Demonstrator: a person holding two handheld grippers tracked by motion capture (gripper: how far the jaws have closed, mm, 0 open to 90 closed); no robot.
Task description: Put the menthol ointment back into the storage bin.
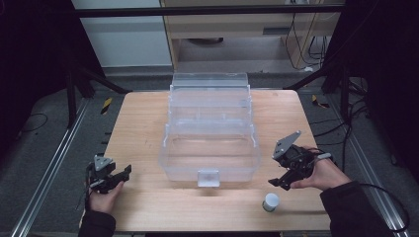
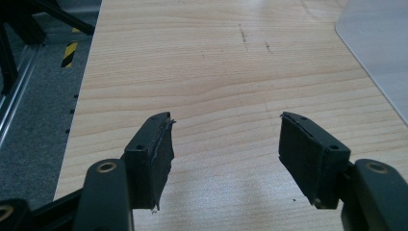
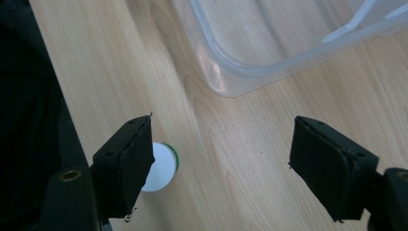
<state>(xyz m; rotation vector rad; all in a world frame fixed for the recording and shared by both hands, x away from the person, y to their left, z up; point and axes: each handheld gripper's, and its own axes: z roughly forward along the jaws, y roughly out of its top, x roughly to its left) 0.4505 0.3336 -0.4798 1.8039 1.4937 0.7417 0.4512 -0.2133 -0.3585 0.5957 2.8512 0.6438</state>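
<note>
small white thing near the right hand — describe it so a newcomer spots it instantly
Start at the clear plastic bin in the middle of the wooden table. Go to the table's near right corner, just below the right hand-held gripper. The small white round container stands there alone, the one opaque white item on the bare wood, with a green edge in the right gripper view.

Brightness: the high view is dim, its left and right edges almost black.
Glare: pale shine sits on the plastic box [image 3: 250, 72] at upper centre of the right gripper view.
Shadows: soft, under the small bottle [image 1: 271, 202].
Focus: the black pads [image 2: 308, 159] at the bottom look slightly soft.
Sharpness: the high view is grainy.
</note>
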